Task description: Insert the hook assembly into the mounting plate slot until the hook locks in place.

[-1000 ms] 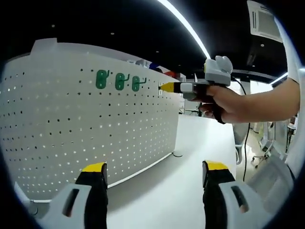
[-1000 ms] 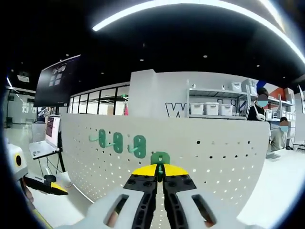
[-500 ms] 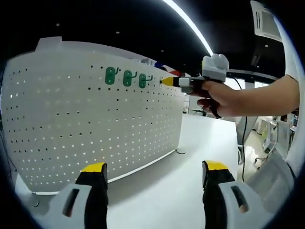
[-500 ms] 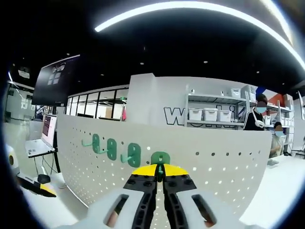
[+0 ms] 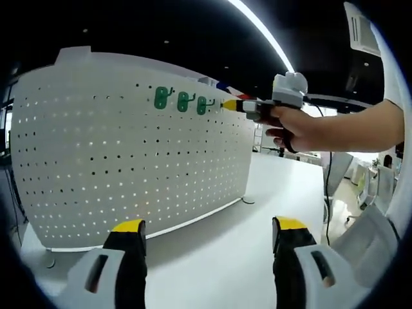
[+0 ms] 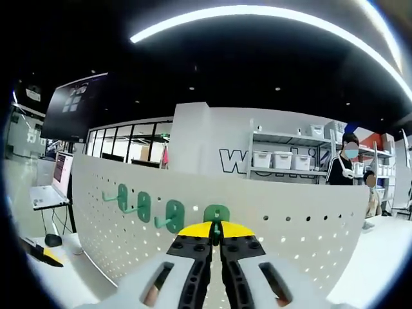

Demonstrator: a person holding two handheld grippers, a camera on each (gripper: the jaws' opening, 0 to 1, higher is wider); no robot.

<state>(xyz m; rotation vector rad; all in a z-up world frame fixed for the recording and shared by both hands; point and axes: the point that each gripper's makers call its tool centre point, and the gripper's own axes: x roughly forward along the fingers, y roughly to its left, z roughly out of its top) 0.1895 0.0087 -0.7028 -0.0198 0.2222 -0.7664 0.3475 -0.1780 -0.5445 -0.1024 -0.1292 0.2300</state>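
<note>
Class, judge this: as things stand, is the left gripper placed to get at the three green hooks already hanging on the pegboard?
Probably yes: the left gripper is open and holds nothing, and nothing stands between it and the green hooks high on the pegboard.

**Colours and patterns on your pegboard bench**

Your pegboard [image 5: 129,141] is white, patterned all over with regular rows of small holes, some dark and some glowing with light from behind. The three hooks [image 5: 183,101] hung along its top are green. In your right gripper view the hook [image 6: 217,214] pinched at your tips is the same green. Your left gripper [image 5: 206,241] has black jaws capped with yellow tips, on pale grey bodies. Your right gripper [image 6: 217,232] matches: black jaws, yellow tips, pale grey body. The table [image 5: 225,257] is plain white. On the white wall behind, the lettering [image 6: 233,159] is dark. The ceiling is black, crossed by a white light strip [image 6: 257,13].
</note>
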